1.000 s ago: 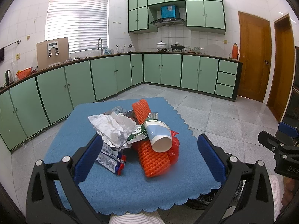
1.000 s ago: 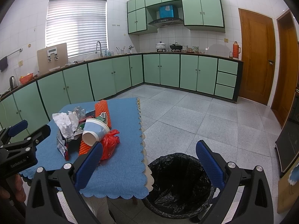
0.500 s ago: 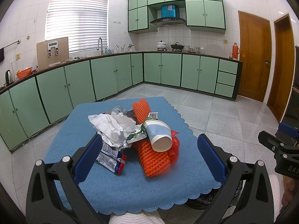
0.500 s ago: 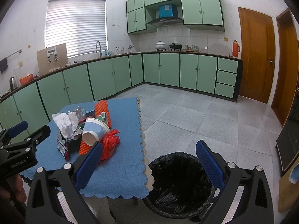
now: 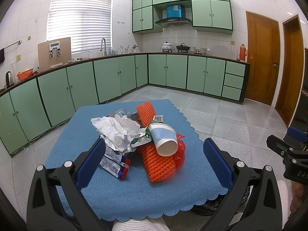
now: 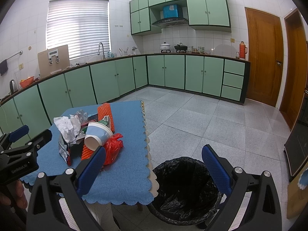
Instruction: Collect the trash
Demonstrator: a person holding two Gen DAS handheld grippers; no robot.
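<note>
Green-cabinet kitchen, tiled floor; blue tablecloth (image 5: pixel 119 194) carries the trash pile (image 5: pixel 142 132) at centre; left gripper (image 5: pixel 154 163) spread wide, empty, pile directly ahead; right gripper (image 6: pixel 154 167) spread wide, empty, above the black-lined bin (image 6: pixel 184 188) beside the table; left is nearer.

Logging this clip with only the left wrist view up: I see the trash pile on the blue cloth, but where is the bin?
Observer: The bin stands on the floor beside the table's right edge, lined with a black bag.
Operator: Anything in it yet?
Observer: I see only the black liner; its bottom is too dark to judge.
Operator: And the right gripper?
Observer: The right gripper is open and holds nothing, framing the bin and the table edge.
</note>
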